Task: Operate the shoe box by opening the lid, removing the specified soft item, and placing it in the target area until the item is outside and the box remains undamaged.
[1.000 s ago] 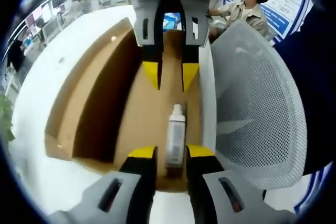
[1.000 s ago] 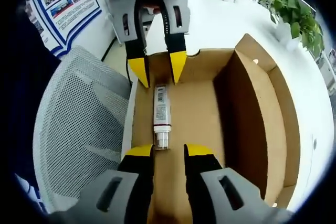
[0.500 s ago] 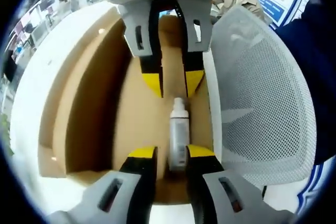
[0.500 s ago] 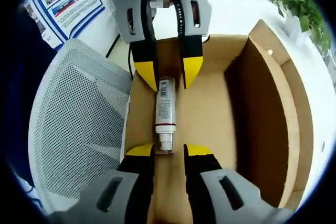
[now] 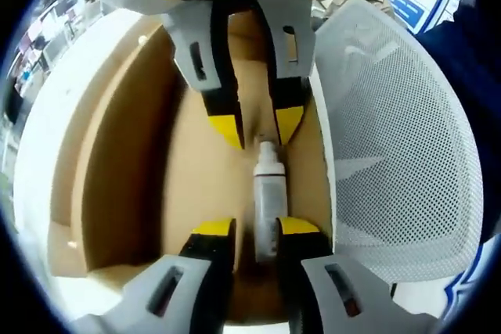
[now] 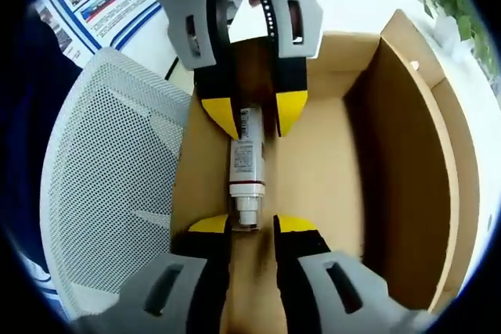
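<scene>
1. The white bottle (image 5: 268, 205) lies flat on the floor of the open cardboard box (image 5: 125, 162), near the wall on the chair side.
2. Its long axis runs from one gripper to the other. The capped end points at the right gripper (image 5: 258, 127); the base end points at the left gripper (image 5: 256, 232).
3. In the right gripper view, the bottle (image 6: 246, 163) has its cap between the right gripper's (image 6: 250, 228) yellow tips and its base between the left gripper's (image 6: 255, 119) tips.
4. Both sets of jaws stand apart, each straddling one end; contact cannot be confirmed.
5. A white mesh chair (image 5: 391, 138) stands just beside the box.
</scene>
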{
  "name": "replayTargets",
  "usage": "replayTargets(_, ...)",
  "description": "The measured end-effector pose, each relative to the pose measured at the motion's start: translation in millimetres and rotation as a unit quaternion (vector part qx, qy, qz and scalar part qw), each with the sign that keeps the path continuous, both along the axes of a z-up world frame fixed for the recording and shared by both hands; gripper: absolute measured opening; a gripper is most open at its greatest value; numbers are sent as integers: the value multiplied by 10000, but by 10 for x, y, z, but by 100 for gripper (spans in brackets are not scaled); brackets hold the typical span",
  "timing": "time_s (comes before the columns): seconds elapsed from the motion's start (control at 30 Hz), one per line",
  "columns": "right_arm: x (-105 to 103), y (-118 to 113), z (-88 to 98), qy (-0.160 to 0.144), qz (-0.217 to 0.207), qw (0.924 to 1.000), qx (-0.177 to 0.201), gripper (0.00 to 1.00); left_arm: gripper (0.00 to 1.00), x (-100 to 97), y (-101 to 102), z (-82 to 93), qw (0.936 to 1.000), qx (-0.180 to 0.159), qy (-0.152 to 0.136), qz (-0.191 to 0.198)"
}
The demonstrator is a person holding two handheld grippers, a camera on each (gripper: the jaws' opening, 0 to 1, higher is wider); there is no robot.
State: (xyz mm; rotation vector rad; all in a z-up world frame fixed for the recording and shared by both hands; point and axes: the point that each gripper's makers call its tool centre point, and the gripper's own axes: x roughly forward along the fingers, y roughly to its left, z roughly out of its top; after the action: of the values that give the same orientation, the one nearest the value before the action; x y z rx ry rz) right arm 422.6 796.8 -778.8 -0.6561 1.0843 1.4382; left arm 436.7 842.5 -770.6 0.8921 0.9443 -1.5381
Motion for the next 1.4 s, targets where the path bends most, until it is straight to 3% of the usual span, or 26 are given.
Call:
replayTargets(0.43,32,72,-171,-231,-45,9997,12,18,20,39,-28,19,9998,-100,-50,180)
replayTargets(0.73,127,6,-170,-174,-349,9992,38,18,21,56,-61,93,9997,-201,-76,110)
replayTargets(0.9,161,-39,-170,-188,-450,9988,-1,18,22,44,-90,36,9998,-168,-51,65)
replayTargets(1.4,165,-58,-185,-98,-666,9977,105,18,18,117,-66,-187,9991,11,-418,-17)
